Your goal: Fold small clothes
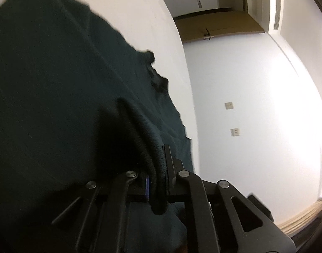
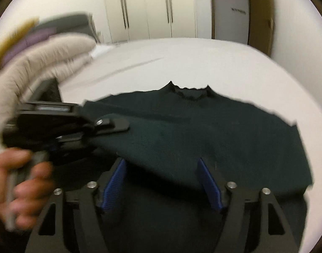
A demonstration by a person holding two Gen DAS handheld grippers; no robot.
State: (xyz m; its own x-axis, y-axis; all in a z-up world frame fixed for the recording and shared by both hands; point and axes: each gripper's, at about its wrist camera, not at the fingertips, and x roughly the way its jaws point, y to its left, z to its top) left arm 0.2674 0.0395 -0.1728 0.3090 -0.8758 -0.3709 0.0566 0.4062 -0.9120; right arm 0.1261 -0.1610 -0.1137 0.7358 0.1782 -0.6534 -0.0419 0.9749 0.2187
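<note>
The dark sweater [image 2: 203, 130] lies spread on the bed [image 2: 203, 59], its left edge pinched in the left gripper [image 1: 155, 181] for folding across, while the right gripper [image 2: 162, 181] hovers, jaws apart, ready to help.

Room interior: a white bed sheet [image 2: 182, 59] covers the wide surface in the foreground, with a pale quilted bundle [image 2: 45, 63] and a purple fabric [image 2: 30, 40] lying at its far left corner. Behind stands a cream wardrobe [image 2: 148, 8] with long vertical handles, and beside it a doorway [image 2: 230, 10]. In the left wrist view a pale wall [image 1: 245, 84] carries two small switch plates [image 1: 229, 105], a brown wooden door [image 1: 213, 28] with a lever handle, a ceiling vent [image 1: 277, 10], and strong light falling at the right
</note>
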